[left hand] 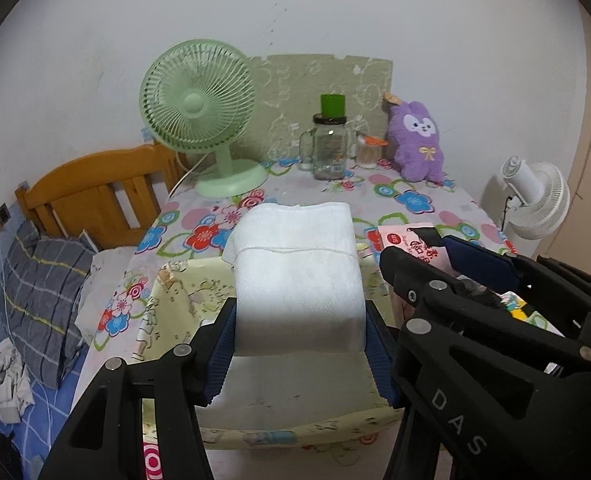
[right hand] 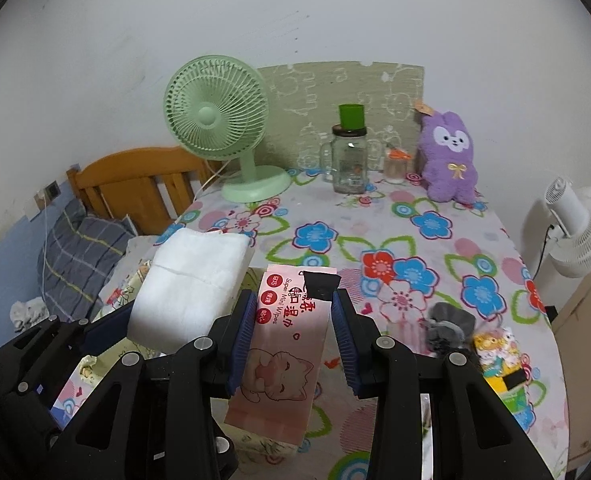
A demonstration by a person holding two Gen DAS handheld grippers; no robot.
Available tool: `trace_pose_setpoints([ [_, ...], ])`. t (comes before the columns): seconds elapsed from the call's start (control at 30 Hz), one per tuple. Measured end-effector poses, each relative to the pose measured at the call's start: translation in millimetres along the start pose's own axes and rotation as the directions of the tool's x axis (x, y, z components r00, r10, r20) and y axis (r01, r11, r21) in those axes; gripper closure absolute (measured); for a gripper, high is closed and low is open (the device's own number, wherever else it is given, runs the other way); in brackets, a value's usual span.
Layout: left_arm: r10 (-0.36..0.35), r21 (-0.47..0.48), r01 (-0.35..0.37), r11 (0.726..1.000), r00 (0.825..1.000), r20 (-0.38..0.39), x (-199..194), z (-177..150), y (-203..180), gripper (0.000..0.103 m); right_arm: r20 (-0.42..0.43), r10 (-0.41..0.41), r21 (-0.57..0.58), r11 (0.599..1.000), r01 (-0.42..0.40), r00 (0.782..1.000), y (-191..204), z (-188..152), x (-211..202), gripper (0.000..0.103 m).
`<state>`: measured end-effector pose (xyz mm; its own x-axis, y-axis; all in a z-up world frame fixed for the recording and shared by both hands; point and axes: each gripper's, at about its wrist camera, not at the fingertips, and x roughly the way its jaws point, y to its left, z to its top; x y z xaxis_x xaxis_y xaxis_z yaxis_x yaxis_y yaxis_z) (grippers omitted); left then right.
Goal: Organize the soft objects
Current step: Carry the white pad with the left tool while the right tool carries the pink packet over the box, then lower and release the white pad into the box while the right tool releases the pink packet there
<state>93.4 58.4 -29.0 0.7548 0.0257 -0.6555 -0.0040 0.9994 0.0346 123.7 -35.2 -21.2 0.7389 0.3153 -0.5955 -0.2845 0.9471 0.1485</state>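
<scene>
My left gripper [left hand: 299, 344] is shut on a folded white towel [left hand: 295, 272] and holds it over a pale yellow patterned box [left hand: 175, 292] at the table's front left. The towel also shows in the right wrist view [right hand: 191, 280]. My right gripper [right hand: 293, 340] is shut on a pink pack of wet wipes [right hand: 283, 344], held just right of the towel. The right gripper also shows at the right of the left wrist view [left hand: 455, 276]. A purple plush toy [right hand: 449, 156] sits at the back right of the table.
The table has a flowered cloth [right hand: 435, 248]. On it stand a green fan [right hand: 219, 124], a glass jar with a green cup on top [right hand: 349, 160], a small jar [right hand: 395, 166], a grey soft item [right hand: 447, 328] and a yellow item [right hand: 499, 364]. A bed with a plaid pillow [left hand: 43, 280] lies left; a white fan [right hand: 579, 224] stands right.
</scene>
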Motion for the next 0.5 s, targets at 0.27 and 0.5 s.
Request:
trace_pose_setpoints([
  [0.27,0.033,0.031,-0.031,0.999,0.998,-0.056,18.7,-6.1,14.9,0.042,-0.068,0.058,0.002,0.998,-0.058,0.996,13.1,0.6,27.7,0.061],
  [0.5,0.026,0.013,-0.025,1.0,0.993,-0.116,36.8,-12.0,29.9,0.042,-0.104,0.053,-0.006,0.999,-0.054,0.993,23.2,-3.0,48.8,0.061],
])
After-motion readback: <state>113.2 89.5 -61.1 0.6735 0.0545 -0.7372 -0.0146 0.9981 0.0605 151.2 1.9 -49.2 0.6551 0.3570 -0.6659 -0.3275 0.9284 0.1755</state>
